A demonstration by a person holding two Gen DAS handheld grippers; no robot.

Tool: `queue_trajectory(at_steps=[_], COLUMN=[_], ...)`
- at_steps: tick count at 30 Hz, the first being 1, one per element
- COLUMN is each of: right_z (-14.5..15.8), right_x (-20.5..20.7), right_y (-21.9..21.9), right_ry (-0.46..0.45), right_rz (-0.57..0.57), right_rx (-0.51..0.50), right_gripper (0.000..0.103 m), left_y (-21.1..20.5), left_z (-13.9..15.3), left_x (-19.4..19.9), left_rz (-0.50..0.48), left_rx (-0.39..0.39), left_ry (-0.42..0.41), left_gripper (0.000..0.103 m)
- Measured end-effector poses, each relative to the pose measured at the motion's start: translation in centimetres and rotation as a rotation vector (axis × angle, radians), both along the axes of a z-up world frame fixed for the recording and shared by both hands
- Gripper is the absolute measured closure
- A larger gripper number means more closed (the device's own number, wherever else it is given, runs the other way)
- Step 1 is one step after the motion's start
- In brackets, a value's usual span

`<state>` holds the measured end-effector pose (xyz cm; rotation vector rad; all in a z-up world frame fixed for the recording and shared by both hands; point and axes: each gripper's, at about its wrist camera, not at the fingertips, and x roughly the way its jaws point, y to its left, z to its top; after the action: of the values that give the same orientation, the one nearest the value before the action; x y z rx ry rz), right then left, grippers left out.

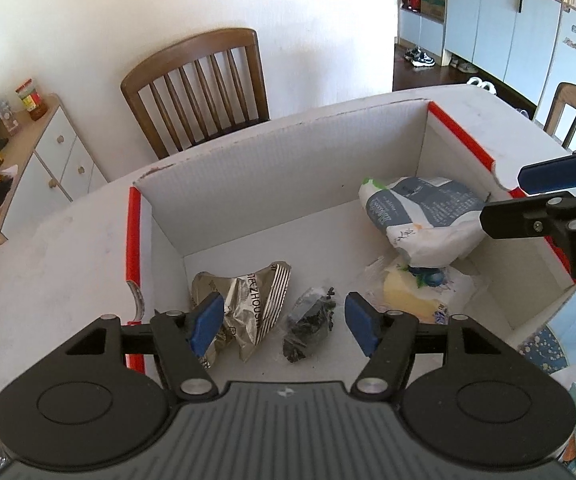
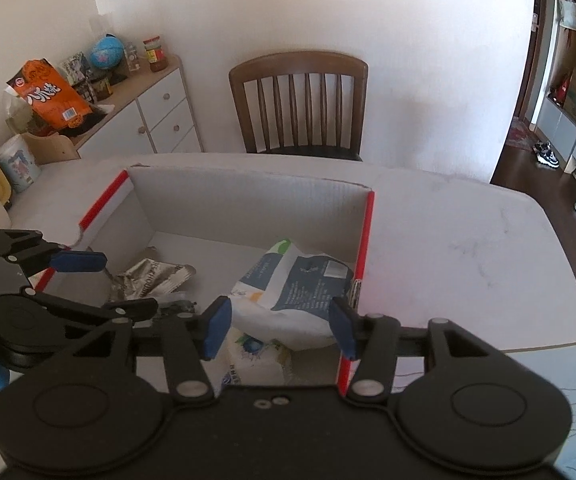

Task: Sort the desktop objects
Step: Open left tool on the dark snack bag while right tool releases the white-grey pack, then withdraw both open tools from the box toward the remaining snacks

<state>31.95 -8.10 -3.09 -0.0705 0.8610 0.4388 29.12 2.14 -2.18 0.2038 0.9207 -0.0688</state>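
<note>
A white table (image 2: 467, 240) is seen across mid-frame, with a wooden chair (image 2: 301, 106) set behind it against a white wall and a white sideboard (image 2: 160, 108) at upper left; an open cardboard box (image 1: 288, 168) fills the centre, and wrappers are held in it: a crumpled foil packet (image 1: 248, 308), a small dark bag (image 1: 309, 324), a grey-white pouch (image 1: 423, 216); the left gripper (image 1: 286, 322) is angled down over the box, fingers spread, nothing pinched; the right gripper (image 2: 280, 328) is likewise tilted, fingers apart and empty.

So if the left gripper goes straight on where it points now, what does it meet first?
Probably the small clear packet of dark bits on the cardboard box floor, between the open left gripper fingers; depth is unclear.
</note>
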Motion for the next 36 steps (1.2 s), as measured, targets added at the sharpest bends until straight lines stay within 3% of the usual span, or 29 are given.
queue_trajectory(at_steps=[13,36], right_z=[2.4,4.9], right_x=[-3.1,-9.7], right_y=[-0.2,-0.5], right_ry=[-0.036,-0.078], right_rz=[0.014,0.033], right_rx=[0.022,0.055], right_gripper=[0.048,0.047], left_y=[0.4,0.6], left_z=[2.2,4.7], left_x=[-3.1,-9.7], left_rz=[0.019,-0.032], left_rx=[-0.039,-0.103], left_ry=[-0.022,-0.078], left_gripper=[0.037,0.037])
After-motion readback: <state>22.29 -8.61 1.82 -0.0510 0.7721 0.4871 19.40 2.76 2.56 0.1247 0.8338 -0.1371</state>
